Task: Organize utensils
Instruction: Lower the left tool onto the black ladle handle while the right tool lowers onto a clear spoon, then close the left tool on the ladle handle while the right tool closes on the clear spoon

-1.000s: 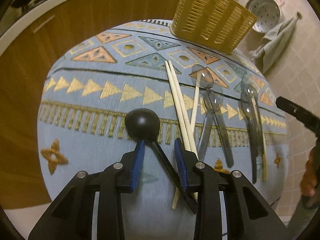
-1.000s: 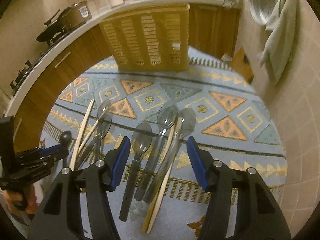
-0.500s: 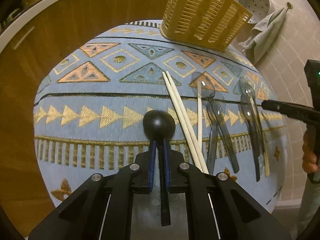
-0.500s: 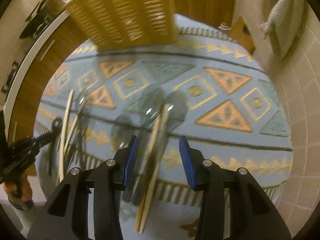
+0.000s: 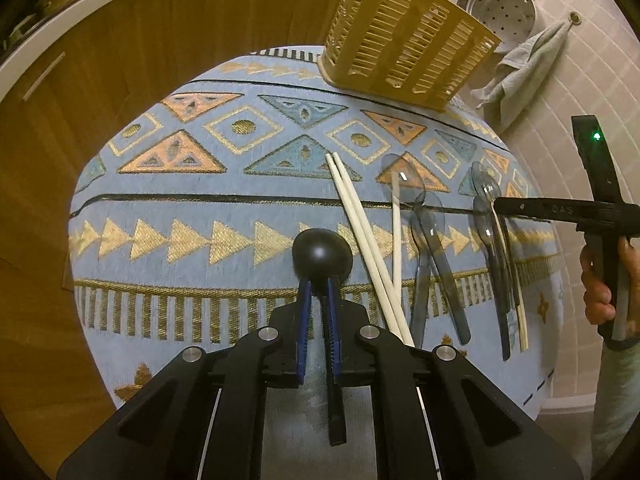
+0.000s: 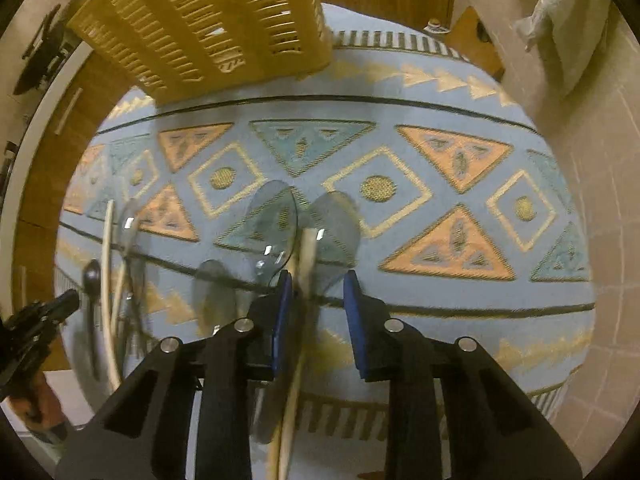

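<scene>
My left gripper [image 5: 317, 282] is shut on the handle of a black spoon [image 5: 322, 255], its round bowl pointing ahead over the patterned blue cloth [image 5: 192, 216]. Cream chopsticks [image 5: 362, 232] and several clear grey plastic spoons [image 5: 430, 236] lie to its right. My right gripper [image 6: 318, 276] is open, low over a wooden chopstick [image 6: 306, 252] and clear spoons [image 6: 276, 224] that lie between its fingers. It also shows in the left wrist view [image 5: 520, 208]. A yellow slotted utensil basket [image 5: 404, 44] stands at the far edge, also in the right wrist view [image 6: 208, 20].
Wooden cabinets [image 5: 120, 40] curve round the far left. A tiled wall [image 6: 592, 160] with a hanging grey towel [image 5: 524, 68] and a metal strainer [image 5: 500, 4] is to the right. The table edge runs close below both grippers.
My left gripper has shut on the black spoon's handle and lifted it. My right gripper has dropped lower over the chopstick and clear spoons and its jaws have narrowed.
</scene>
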`<state>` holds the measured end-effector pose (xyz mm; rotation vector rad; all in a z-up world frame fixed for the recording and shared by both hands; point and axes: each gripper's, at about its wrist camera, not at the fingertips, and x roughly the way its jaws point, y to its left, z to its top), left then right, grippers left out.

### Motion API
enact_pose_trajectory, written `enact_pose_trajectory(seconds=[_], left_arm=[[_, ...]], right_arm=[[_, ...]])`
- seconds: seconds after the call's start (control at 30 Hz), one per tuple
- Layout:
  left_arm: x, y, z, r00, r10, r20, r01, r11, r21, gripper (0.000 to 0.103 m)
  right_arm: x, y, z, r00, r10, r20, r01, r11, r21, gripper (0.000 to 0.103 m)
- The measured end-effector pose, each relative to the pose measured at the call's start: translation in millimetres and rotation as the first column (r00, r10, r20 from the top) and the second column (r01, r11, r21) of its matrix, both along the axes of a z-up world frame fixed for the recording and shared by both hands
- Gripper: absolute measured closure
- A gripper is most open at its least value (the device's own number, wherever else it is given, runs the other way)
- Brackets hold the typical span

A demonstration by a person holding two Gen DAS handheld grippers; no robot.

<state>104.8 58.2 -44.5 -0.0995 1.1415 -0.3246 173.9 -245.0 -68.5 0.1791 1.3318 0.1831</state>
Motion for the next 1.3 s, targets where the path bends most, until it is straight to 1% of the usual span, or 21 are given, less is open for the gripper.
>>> enact_pose_trajectory(seconds=[0.1,0.13,0.2,0.27,0.33,0.4,0.53,0.57,0.6,0.7,0.73,0.77,0.8,0.83,0.87,0.9,0.93,0.97,1.0,1.13,1.3], left_arm=[[0,-1,-1,1.0,-0.007,-0.002,0.007,1.0,-0.001,0.096],[0,-2,-2,1.0,-0.008,-0.004,0.008,1.0,-0.003,0.096],[0,-3,-3,1.0,-0.011,-0.01,0.01,1.0,-0.01,0.096],[1,-3,-4,1.0,-0.014,-0.025,0.014,1.0,-0.017,0.095],[1,-2,-3,0.999,-0.014,-0.032,0.013,1.0,-0.011,0.089],[2,0,-3,0.999,-0.016,-0.041,0.016,1.0,-0.007,0.086],[6,0,-7,0.994,-0.041,-0.1,0.041,0.999,0.0,0.082],[6,-3,-10,0.992,-0.057,-0.115,0.058,0.998,0.009,0.082],[7,-5,-11,0.992,-0.06,-0.114,0.062,0.998,0.017,0.081],[6,-15,-11,0.993,-0.066,-0.102,0.074,0.995,0.072,0.08],[6,-20,-11,0.993,-0.072,-0.099,0.081,0.992,0.092,0.075],[5,-24,-11,0.992,-0.08,-0.097,0.09,0.99,0.11,0.074],[4,-29,-11,0.992,-0.087,-0.091,0.099,0.985,0.143,0.074],[2,-37,-12,0.993,-0.093,-0.078,0.106,0.975,0.193,0.076],[1,-43,-13,0.993,-0.1,-0.067,0.112,0.968,0.223,0.084],[-1,-49,-14,0.994,-0.101,-0.044,0.109,0.957,0.269,0.094],[0,-50,-14,0.995,-0.092,-0.029,0.096,0.949,0.299,0.099],[-1,-51,-14,0.996,-0.087,-0.022,0.089,0.949,0.304,0.099],[-1,-50,-13,0.997,-0.081,-0.016,0.082,0.951,0.298,0.099],[-2,-40,-9,0.998,-0.048,0.03,0.041,0.978,0.203,0.099],[-2,-34,9,0.996,-0.035,0.088,0.022,0.989,0.144,0.099]], right_arm=[[1,-3,0,1.0,0.009,-0.005,-0.009,1.0,0.025,0.093],[0,-2,1,1.0,0.011,-0.002,-0.011,1.0,0.022,0.095],[-1,-4,0,1.0,0.013,-0.011,-0.013,0.999,0.037,0.095],[-4,-6,0,1.0,0.015,-0.014,-0.014,0.999,0.03,0.095],[-3,-7,0,1.0,0.023,-0.017,-0.023,1.0,0.015,0.095],[-3,-6,1,0.999,0.026,-0.026,-0.026,1.0,0.014,0.095],[0,-4,0,0.998,0.035,-0.042,-0.035,0.999,0.015,0.095],[1,-4,0,0.998,0.039,-0.045,-0.038,0.999,0.016,0.095],[2,-4,0,0.998,0.042,-0.049,-0.041,0.999,0.018,0.095],[4,-6,-2,0.997,0.039,-0.063,-0.037,0.999,0.032,0.095],[4,-7,-2,0.997,0.039,-0.067,-0.037,0.999,0.036,0.095],[5,-8,-2,0.997,0.042,-0.07,-0.04,0.999,0.036,0.095],[5,-7,-2,0.996,0.049,-0.073,-0.047,0.998,0.031,0.095],[5,-7,-2,0.996,0.053,-0.074,-0.051,0.998,0.025,0.095],[5,-5,-1,0.996,0.059,-0.073,-0.058,0.998,0.014,0.095],[5,-4,-1,0.995,0.063,-0.072,-0.062,0.998,0.007,0.095],[4,-2,-1,0.995,0.064,-0.07,-0.064,0.998,0.003,0.095],[4,-2,-1,0.996,0.064,-0.066,-0.064,0.998,0.002,0.095],[3,-2,-1,0.996,0.066,-0.059,-0.066,0.998,0.006,0.096],[-4,-5,1,0.998,0.061,-0.031,-0.061,0.998,0.006,0.097],[-8,-19,8,0.999,0.044,-0.011,-0.044,0.999,0.006,0.097]])
